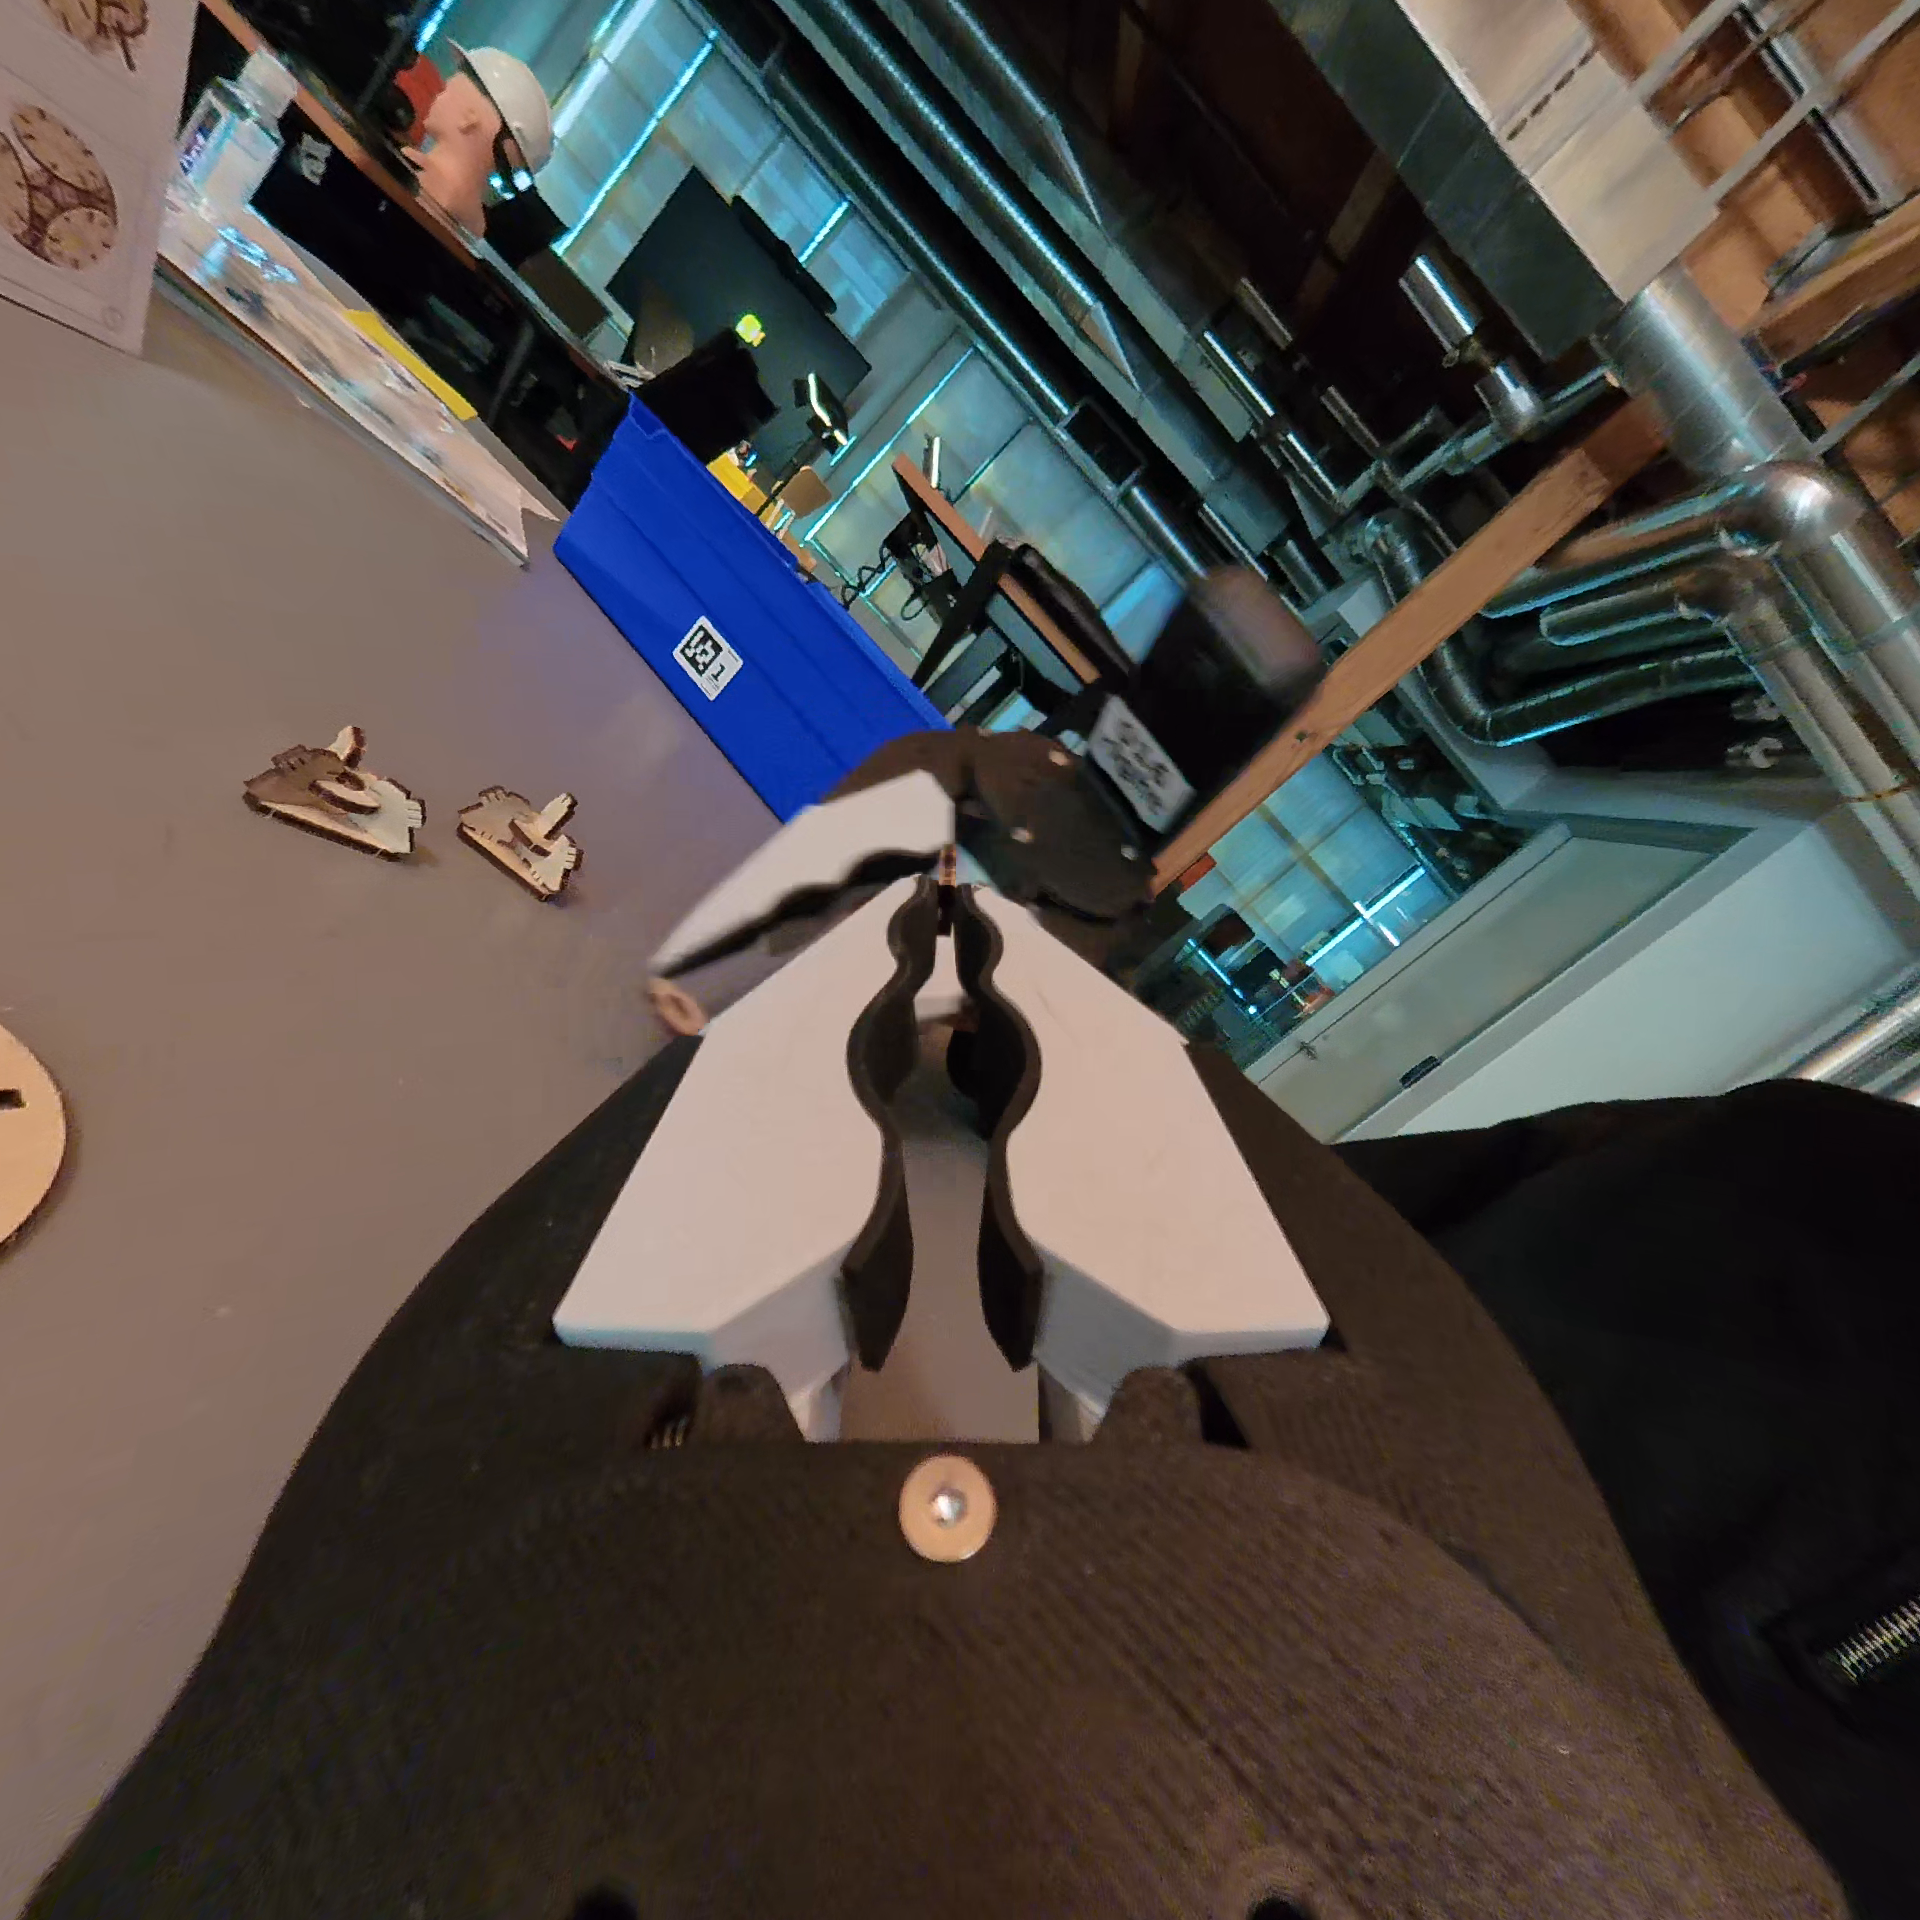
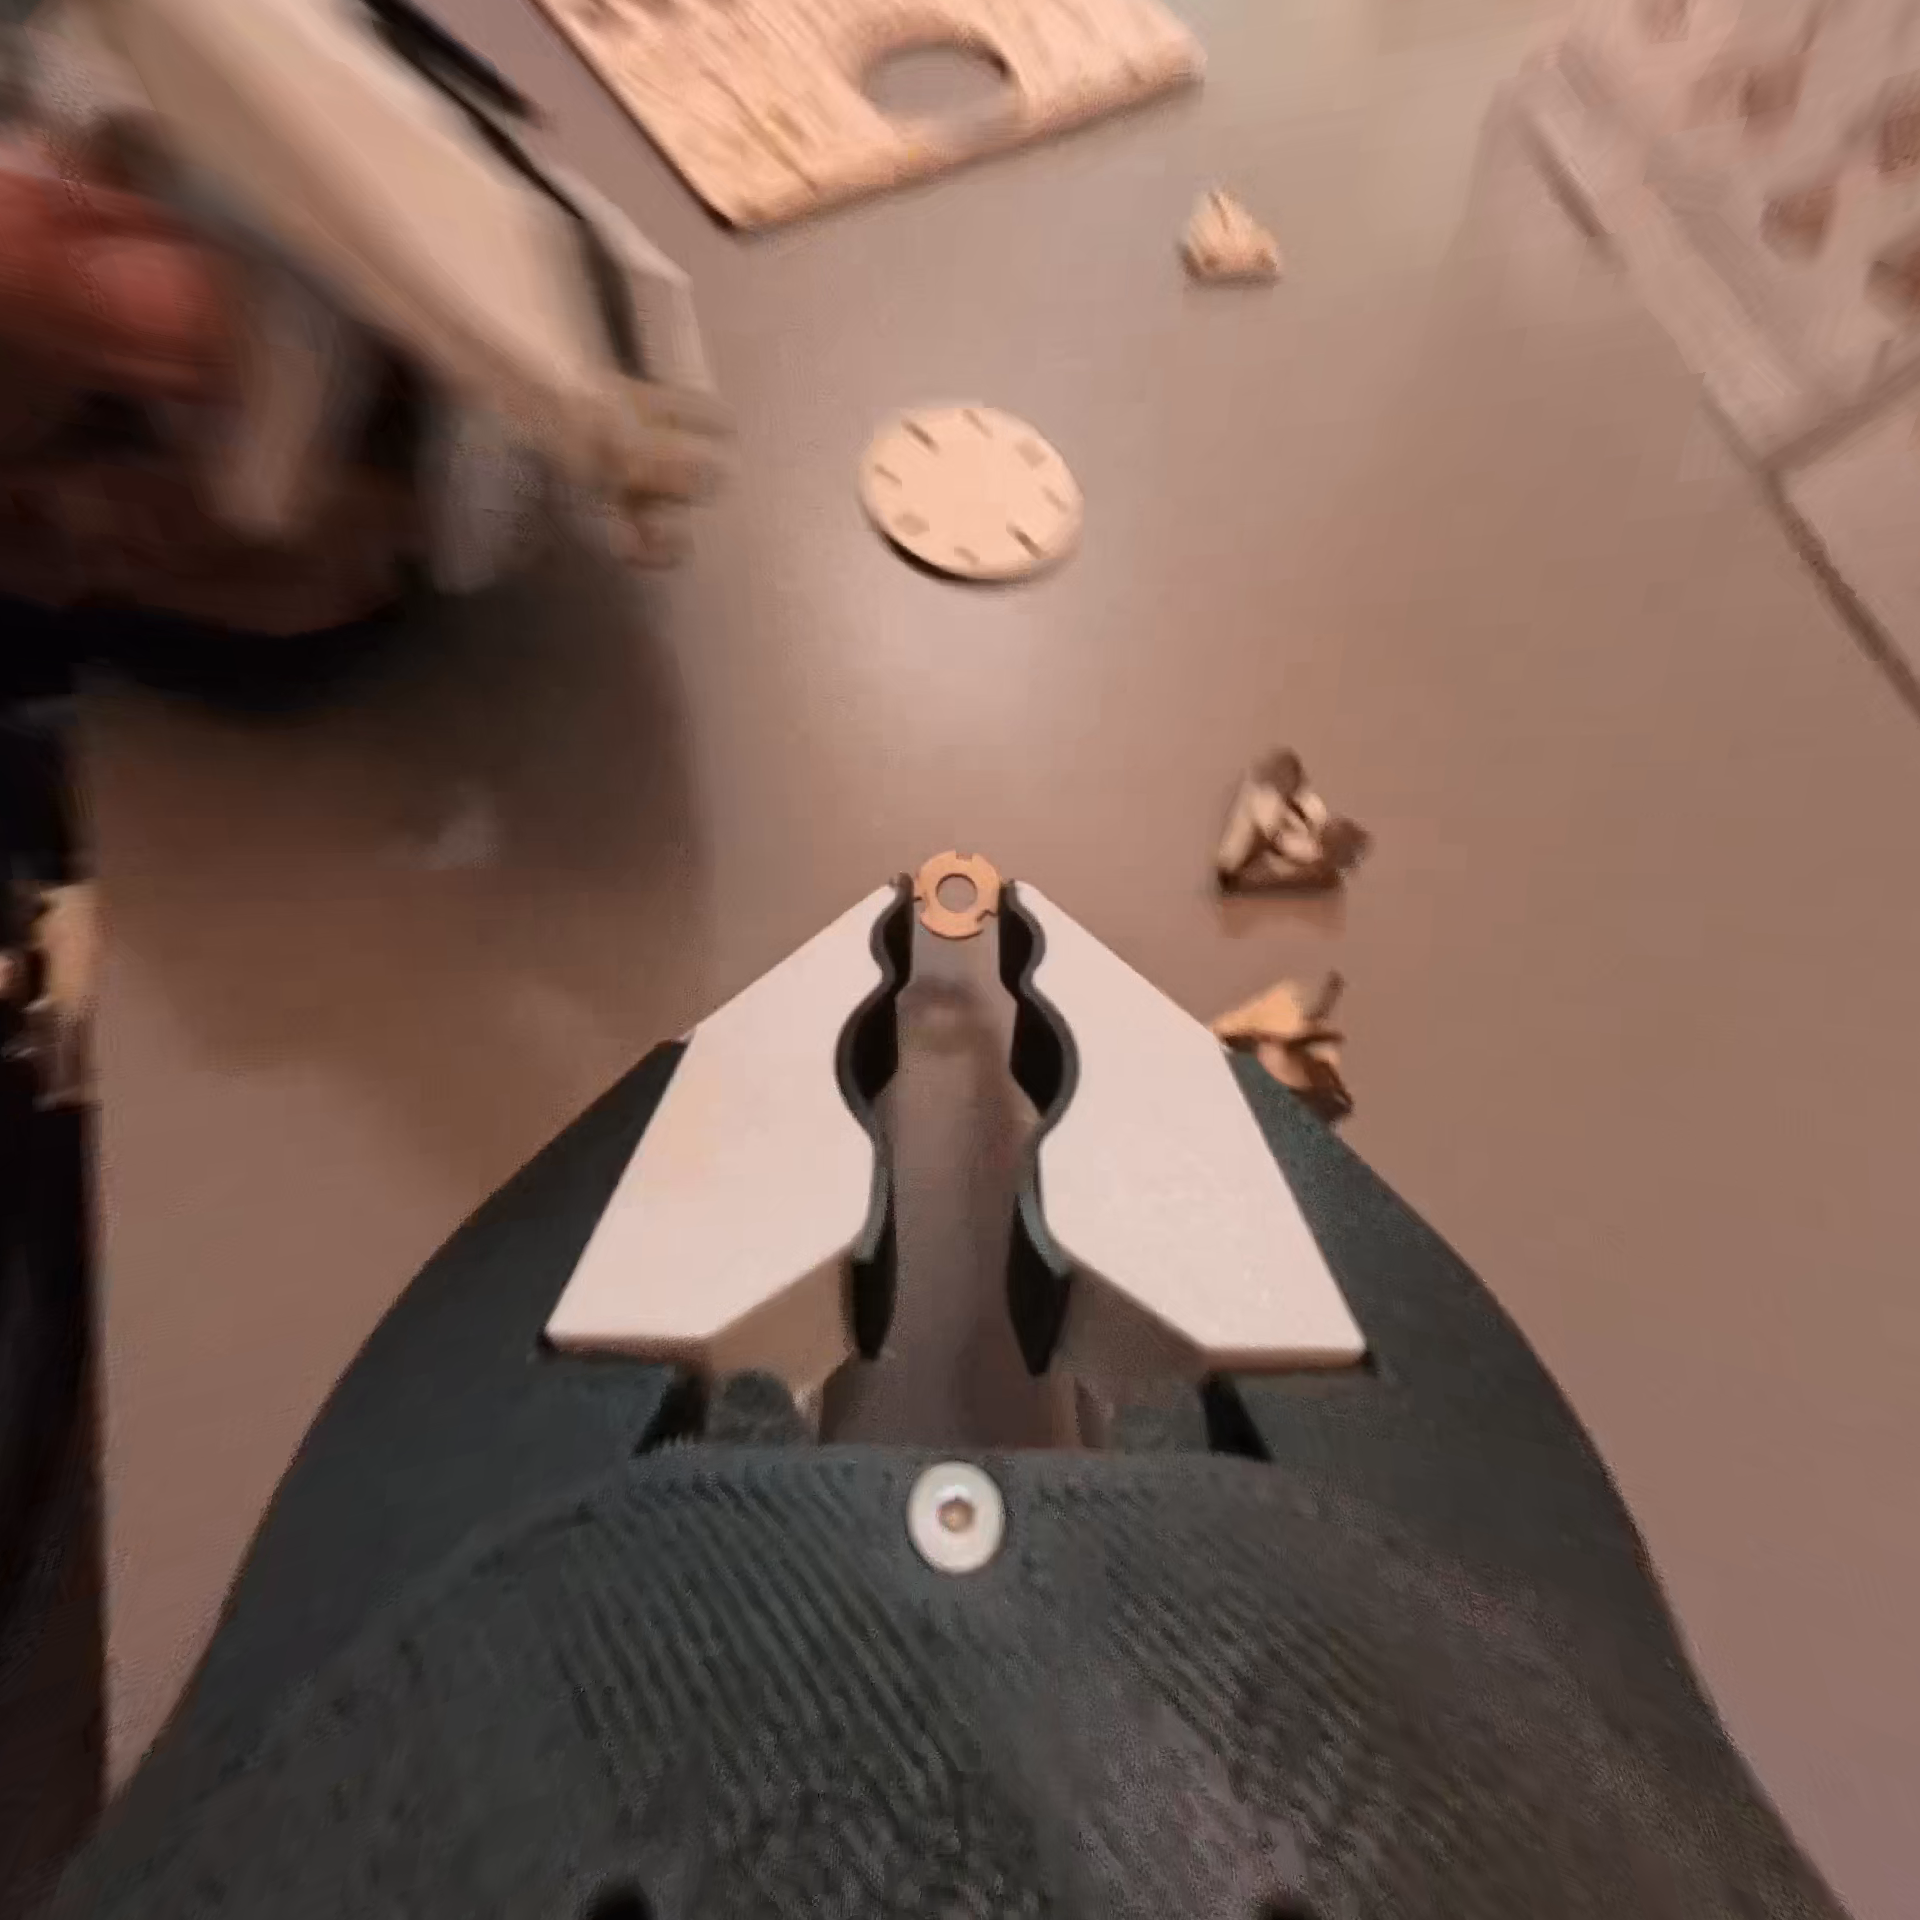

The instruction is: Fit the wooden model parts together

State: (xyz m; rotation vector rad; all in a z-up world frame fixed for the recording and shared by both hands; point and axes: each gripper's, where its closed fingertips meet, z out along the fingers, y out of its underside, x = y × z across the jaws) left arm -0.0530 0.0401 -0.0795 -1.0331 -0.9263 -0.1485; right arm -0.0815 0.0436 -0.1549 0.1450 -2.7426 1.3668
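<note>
Left wrist view, far left: a round wooden disc (image 1: 21,1132) lay flat at the edge of the grey tabletop (image 1: 260,987), with printed sheets (image 1: 73,166) at the top corner.
Left wrist view, left of centre: two small assembled wooden pieces (image 1: 332,795) (image 1: 520,836) sat side by side, apart from each other.
Left wrist view, centre: the left gripper (image 1: 943,904) had its fingers (image 1: 914,935) clenched on a thin dark-edged wooden piece (image 1: 945,883), seen edge-on and sticking out past the tips; what kind of piece I cannot tell.
Left wrist view, just beyond: the right gripper (image 1: 904,842) came in crosswise, its tips right at that piece; a blue bin (image 1: 727,592) stood behind.
Right wrist view, left: the left gripper showed only as a blur.
Right wrist view, centre: the right gripper (image 2: 958,902) had its fingers (image 2: 1023,914) closed on a small notched wooden ring (image 2: 957,896), held flat between the tips, both pads against its rim; a slotted disc (image 2: 971,490) lay farther off.
Right wrist view, right: two more wooden assemblies (image 2: 1288,826) (image 2: 1294,1034) lay near, and a board with a round cut-out (image 2: 883,94) lay at the top.
</note>
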